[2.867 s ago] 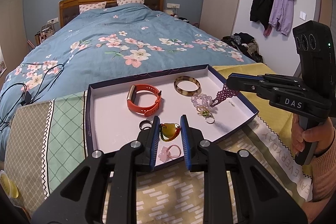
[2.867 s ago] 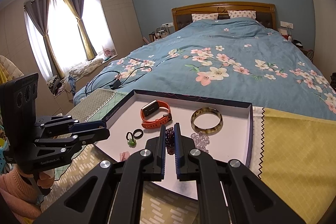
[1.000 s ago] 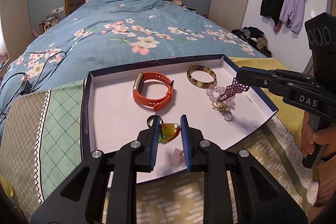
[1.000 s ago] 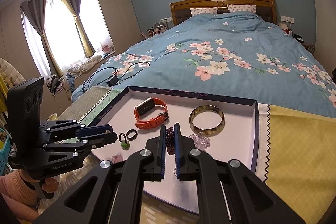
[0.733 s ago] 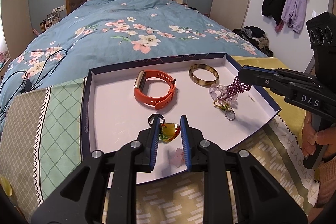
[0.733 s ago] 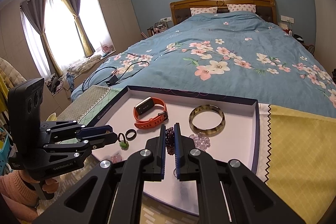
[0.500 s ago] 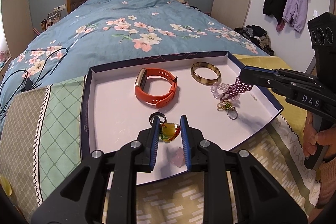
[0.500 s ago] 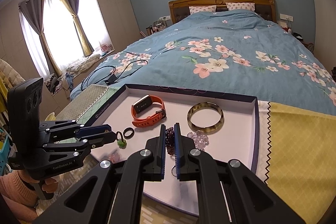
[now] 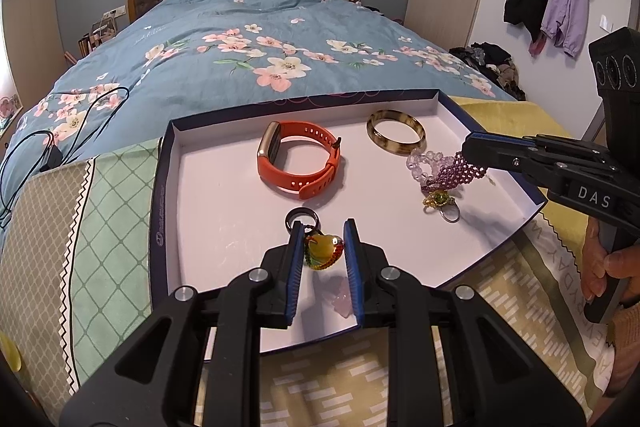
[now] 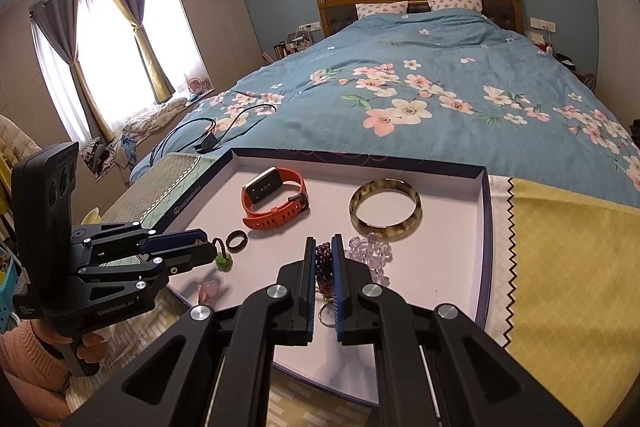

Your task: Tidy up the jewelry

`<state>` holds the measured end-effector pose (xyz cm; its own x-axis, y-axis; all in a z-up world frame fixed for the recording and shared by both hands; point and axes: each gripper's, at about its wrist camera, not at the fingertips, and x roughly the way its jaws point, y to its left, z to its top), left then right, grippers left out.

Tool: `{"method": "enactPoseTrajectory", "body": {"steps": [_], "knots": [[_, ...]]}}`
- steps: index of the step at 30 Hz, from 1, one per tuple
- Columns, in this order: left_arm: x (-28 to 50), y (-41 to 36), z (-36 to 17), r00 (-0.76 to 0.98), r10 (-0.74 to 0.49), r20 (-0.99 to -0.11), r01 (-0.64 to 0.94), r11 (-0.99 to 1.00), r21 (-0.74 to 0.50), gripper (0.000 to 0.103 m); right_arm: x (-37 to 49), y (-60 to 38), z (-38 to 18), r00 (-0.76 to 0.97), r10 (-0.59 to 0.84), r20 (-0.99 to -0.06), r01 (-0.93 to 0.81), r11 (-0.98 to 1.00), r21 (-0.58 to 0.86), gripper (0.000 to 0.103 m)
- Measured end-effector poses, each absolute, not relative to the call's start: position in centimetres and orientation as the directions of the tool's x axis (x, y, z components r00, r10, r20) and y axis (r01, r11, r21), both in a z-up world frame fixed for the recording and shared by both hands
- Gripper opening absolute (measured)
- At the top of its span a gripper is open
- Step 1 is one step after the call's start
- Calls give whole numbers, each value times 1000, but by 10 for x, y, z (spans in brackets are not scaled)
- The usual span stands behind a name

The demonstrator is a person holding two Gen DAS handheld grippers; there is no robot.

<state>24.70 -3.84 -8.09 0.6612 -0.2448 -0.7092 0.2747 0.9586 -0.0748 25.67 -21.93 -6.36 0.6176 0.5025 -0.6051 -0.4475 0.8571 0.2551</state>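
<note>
While both grippers hang over the shallow white tray with the dark blue rim (image 9: 159,187), each has a piece of jewelry pinched between its blue pads. The left gripper (image 9: 323,247) is clamped narrowly on a yellow-green bead charm with a red and green beaded edge (image 9: 322,250), held above the tray's near edge, just in front of a dark metal ring (image 9: 302,217) lying on the tray floor. A pale pink crystal piece (image 9: 340,297) lies under that gripper, close to the near rim. The right gripper (image 10: 323,263) is nearly closed on a purple beaded bracelet (image 9: 460,173), which hangs by the tray's right edge, touching a clear pale-violet bead bracelet (image 9: 424,163). Just below them sit a small gold and green ornament (image 9: 437,198) and a thin silver ring (image 9: 449,214). An orange rubber watch band with a gold case (image 9: 298,163) rests in the middle of the tray toward the far edge, and a tortoiseshell brown bangle (image 9: 396,131) lies near the far right corner. The tray sits on a patchwork cloth of green, beige and yellow (image 9: 116,195) at the foot of a bed with a blue floral duvet (image 9: 256,51). A hand (image 9: 600,267) grips the right gripper's handle.
</note>
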Motion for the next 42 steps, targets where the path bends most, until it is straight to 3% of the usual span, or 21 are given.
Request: {"method": "enactPoseTrajectory", "body": {"steps": [24, 30, 37, 39, 41, 42], "knots": [[252, -37, -91, 649, -221, -728, 258, 964, -63, 24, 251, -221, -80, 570, 479, -667, -430, 866, 254, 8], [245, -33, -86, 664, -219, -715, 251, 966, -63, 36, 242, -222, -77, 580, 475, -662, -428, 869, 248, 18], [225, -31, -68, 709, -202, -676, 244, 969, -34, 65, 228, -226, -71, 611, 461, -644, -417, 878, 233, 44], [215, -30, -62, 726, -191, -661, 240, 971, -17, 71, 224, -228, -70, 619, 460, -636, -413, 880, 235, 45], [206, -30, -56, 743, -180, -645, 232, 973, -3, 85, 221, -230, -69, 629, 452, -633, -404, 885, 231, 53], [203, -30, -53, 750, -176, -637, 230, 973, 2, 85, 219, -231, -68, 636, 447, -629, -398, 888, 228, 57]]}}
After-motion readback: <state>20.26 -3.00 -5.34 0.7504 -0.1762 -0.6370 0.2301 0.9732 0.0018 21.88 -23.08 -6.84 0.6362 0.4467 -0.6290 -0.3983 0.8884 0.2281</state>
